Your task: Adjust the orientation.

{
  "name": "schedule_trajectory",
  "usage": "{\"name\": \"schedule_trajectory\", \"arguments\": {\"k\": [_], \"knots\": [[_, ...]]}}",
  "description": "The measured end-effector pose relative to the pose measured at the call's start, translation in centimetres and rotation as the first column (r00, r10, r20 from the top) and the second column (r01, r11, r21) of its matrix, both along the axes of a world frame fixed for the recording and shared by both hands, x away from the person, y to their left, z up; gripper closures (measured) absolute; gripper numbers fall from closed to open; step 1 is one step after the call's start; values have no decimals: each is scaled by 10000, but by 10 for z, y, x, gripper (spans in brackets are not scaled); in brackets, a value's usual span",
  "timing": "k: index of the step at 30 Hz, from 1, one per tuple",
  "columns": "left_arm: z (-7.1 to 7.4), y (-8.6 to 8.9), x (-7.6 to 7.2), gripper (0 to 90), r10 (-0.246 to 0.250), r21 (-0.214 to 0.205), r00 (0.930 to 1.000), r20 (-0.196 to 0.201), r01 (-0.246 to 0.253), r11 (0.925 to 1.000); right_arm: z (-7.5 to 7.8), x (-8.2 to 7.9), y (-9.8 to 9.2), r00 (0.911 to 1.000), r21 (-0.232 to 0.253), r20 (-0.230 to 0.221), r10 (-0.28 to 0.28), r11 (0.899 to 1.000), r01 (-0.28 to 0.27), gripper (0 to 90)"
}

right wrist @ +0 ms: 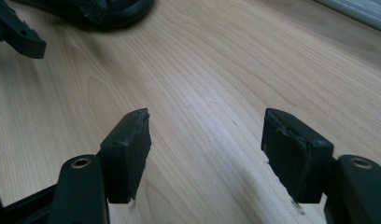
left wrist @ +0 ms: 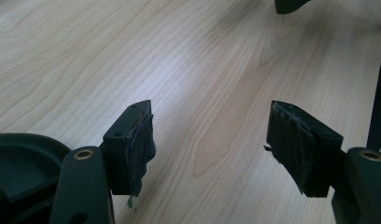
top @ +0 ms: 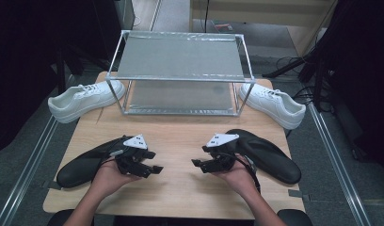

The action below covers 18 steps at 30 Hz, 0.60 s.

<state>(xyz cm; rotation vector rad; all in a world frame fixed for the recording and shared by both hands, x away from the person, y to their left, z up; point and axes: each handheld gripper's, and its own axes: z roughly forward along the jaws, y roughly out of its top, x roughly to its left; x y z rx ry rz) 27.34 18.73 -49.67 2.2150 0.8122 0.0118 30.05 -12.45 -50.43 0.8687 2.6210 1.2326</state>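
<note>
Nothing moved yet: left gripper (top: 155,162) and right gripper (top: 196,163) hover wide and empty over table (top: 180,188), black slippers (top: 84,162) and white sneakers (top: 82,99) not yet on rack (top: 180,59).

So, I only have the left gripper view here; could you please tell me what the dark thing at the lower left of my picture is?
Observer: It is a black shoe lying near the left edge of the table, beside the left gripper.
Operator: Thank you. Is there a second one?
Observer: Yes, a second black shoe lies on the right side, beside the right gripper.
Operator: And what stands farther ahead, please?
Observer: A metal-framed rack with two shelves stands at the far side, with one white sneaker at its left end and another white sneaker at its right end.
</note>
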Motion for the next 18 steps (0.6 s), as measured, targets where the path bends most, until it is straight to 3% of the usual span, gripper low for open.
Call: {"name": "schedule_trajectory", "arguments": {"k": [3,7,13,18], "knots": [[2,4,-2,333,191,-106,9998,-50,-192,9998,2,1,-1,9999,50,124,16,10000,-16,353],[4,10,-2,347,794,-2,9960,-413,-795,9968,3,4,-2,10000,161,51,-16,9999,15,361],[5,20,-6,382,1040,426,9940,-346,-1025,9938,3,6,1,9999,160,26,144,9998,-144,364],[7,30,-8,399,985,456,9944,-390,-967,9943,2,8,6,9995,36,-6,328,9995,-328,365]]}}
